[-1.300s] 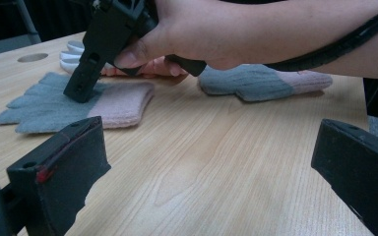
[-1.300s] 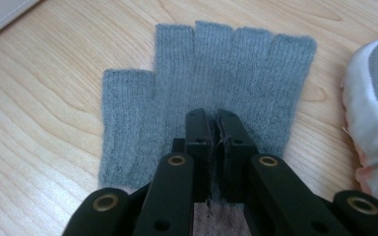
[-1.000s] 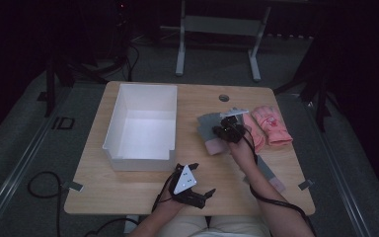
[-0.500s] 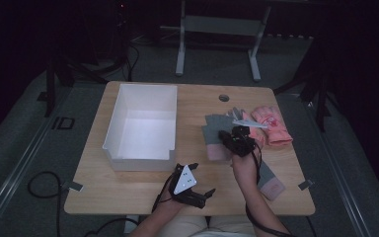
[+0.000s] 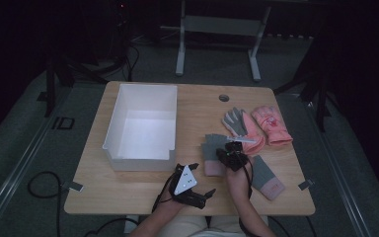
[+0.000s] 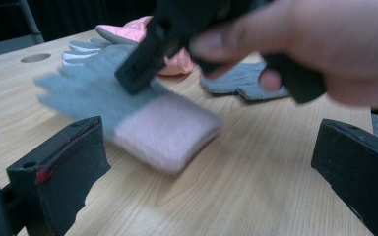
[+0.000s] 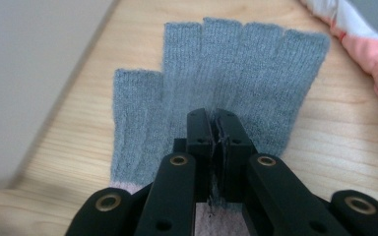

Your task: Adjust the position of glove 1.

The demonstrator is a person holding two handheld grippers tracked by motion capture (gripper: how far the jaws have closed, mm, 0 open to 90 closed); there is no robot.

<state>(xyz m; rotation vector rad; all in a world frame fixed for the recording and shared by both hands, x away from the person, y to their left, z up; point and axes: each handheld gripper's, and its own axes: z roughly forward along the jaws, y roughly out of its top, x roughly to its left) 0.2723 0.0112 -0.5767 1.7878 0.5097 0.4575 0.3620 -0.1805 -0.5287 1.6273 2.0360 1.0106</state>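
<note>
Grey knit glove [image 7: 216,83] pinched between right gripper's [image 7: 218,129] closed jaws.

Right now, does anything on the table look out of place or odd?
Nothing looks damaged or spilled. The gloves are simply scattered: the right gripper is shut on a grey glove with a pink cuff, its match lies apart, and the white bin sits empty.

Right gripper [image 5: 233,150] fingers pinched together, left gripper [image 5: 203,193] fingers spread
</note>
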